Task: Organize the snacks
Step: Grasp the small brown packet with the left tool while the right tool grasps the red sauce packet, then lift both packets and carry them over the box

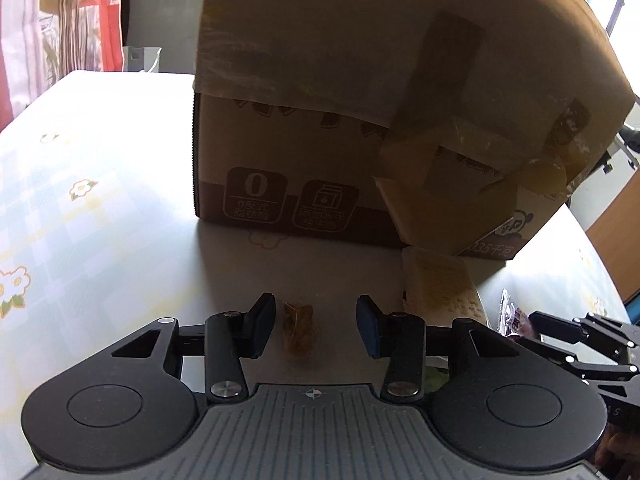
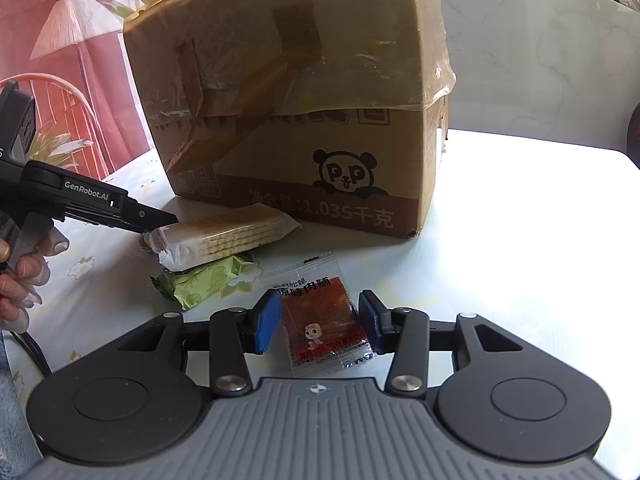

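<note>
Right hand-held gripper [image 2: 318, 322] pads clamp a clear square jerky packet with red label [image 2: 325, 316] above the counter [image 2: 500, 240], at 6 o'clock from the taped brown cardboard box [image 2: 296, 120]. Left hand-held gripper [image 1: 316, 326] is part open around a small brown wrapped snack [image 1: 298, 334], right pad clear of it.

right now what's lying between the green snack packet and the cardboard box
The clear-wrapped wafer pack. It rests partly on the green packet, with its far end near the cardboard box. This shows in the right wrist view.

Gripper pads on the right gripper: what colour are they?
Blue pads, clearest in the right wrist view.
</note>
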